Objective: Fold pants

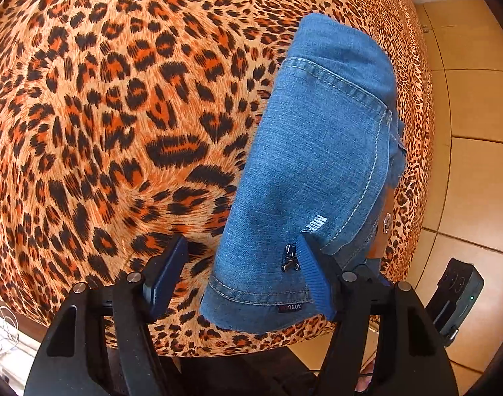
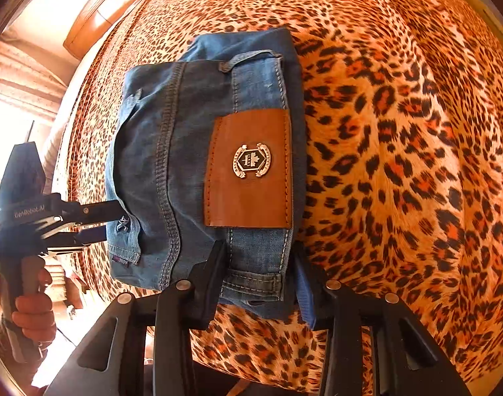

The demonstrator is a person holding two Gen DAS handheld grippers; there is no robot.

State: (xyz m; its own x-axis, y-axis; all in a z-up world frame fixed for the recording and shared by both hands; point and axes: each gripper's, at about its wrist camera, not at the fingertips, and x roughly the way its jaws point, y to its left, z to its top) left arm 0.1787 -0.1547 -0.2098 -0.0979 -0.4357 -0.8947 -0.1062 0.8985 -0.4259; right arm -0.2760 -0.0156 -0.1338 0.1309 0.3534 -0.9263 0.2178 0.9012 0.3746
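1. A leopard-print cloth [image 1: 103, 115] covers the surface, and a tiled floor [image 1: 475, 99] shows beyond its edge.
2. The left gripper [image 1: 239, 240] stands spread. One finger is over bare cloth and the other lies on the denim, so nothing is pinched. It looks posed to steady that corner.
3. The pants [image 1: 317, 148] lie as a compact folded bundle, reaching away ahead of both grippers. The near hem corner sits between the left fingers.
4. The right gripper [image 2: 259, 246] is narrowed around the waistband end just below the leather patch [image 2: 248, 168]. The pads appear to press on both sides, likely to hold the fold tight.
5. The right view alone shows the patch, the belt loops and the hand [image 2: 30, 300] on the other handle. The left view alone shows the pocket stitching and the gap beside the denim.
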